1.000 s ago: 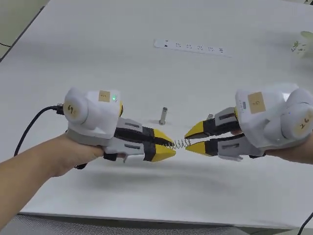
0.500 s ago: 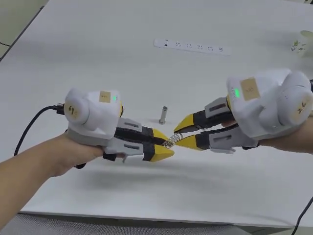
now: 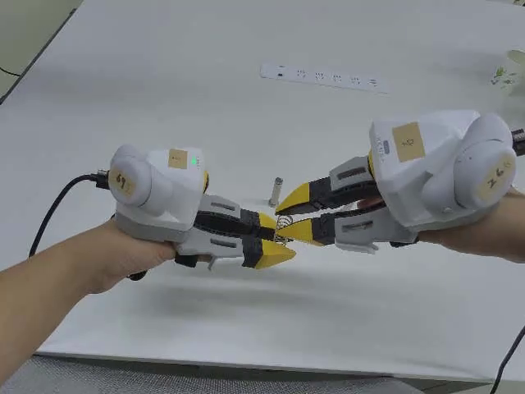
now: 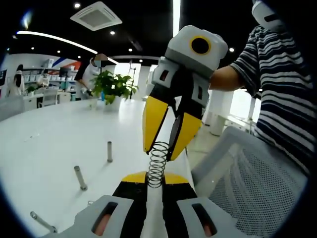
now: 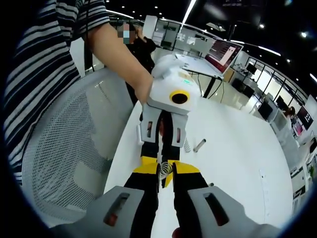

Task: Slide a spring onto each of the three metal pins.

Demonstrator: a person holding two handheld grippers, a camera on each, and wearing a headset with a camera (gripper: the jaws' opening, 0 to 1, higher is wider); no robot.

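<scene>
The spring (image 4: 157, 166) is held in the air between my two tools, above the near part of the white tabletop (image 3: 164, 82), and I judge this to be a hand-over or re-grip before the first pin is loaded. The left tool (image 3: 279, 240) is clamped on one end of the coil. The right tool (image 3: 285, 220) faces it tip to tip, its yellow jaws parted about a coil's width and straddling the free end. Whether they already bear on the wire I cannot tell. A white power strip (image 3: 324, 78) lies well apart at the far side. In the left gripper view I count the three metal pins, all bare: the farther upright pin (image 4: 109, 151), the nearer upright pin (image 4: 79, 177), and a fallen pin (image 4: 42, 222) lying flat. In the right gripper view what looks like a second spring (image 5: 187, 144) lies on the tabletop just beside a pin. I make out no tray or box, and the parts sit loose on the surface. Next, I think, one tool must take sole hold near an end, leaving the bore free. The coil's axis must then be turned upright and lined up over a standing pin before it is lowered. The coil is soft, so a hard pinch could bend it off line.
</scene>
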